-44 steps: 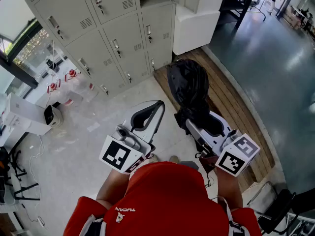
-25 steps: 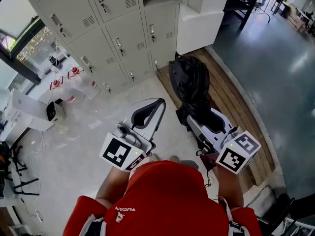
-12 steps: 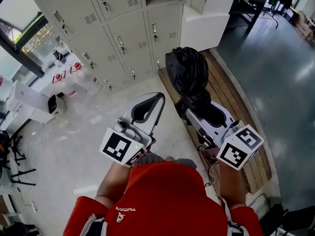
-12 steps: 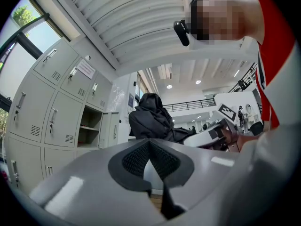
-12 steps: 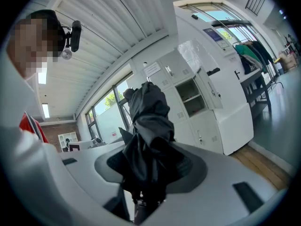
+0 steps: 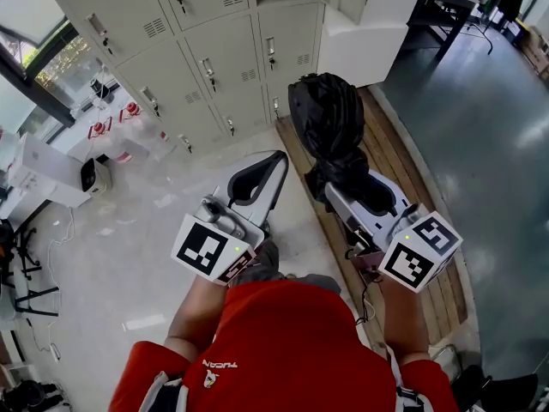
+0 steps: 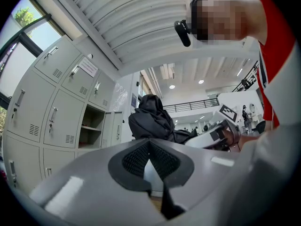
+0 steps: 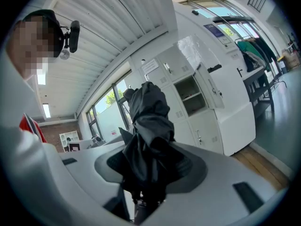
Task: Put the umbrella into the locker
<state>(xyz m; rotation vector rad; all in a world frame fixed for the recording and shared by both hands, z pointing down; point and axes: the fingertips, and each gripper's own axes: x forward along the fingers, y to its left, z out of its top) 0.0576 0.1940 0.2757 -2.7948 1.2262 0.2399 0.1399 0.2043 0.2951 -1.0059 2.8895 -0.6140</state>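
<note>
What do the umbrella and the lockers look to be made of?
Umbrella: black fabric, probably nylon, matte, bunched in soft folds.
Lockers: most likely painted sheet metal, pale grey and smooth, judging by the vent slots cut in the flat doors.

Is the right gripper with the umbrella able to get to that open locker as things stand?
Probably not yet: the right gripper, shut on the umbrella, is short of the open locker. Nothing blocks the way, though.

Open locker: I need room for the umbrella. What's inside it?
The open locker shows one shelf, with nothing visible above or below it. Part of the interior is out of sight at this angle, and the head view shows only a dark opening.
</note>
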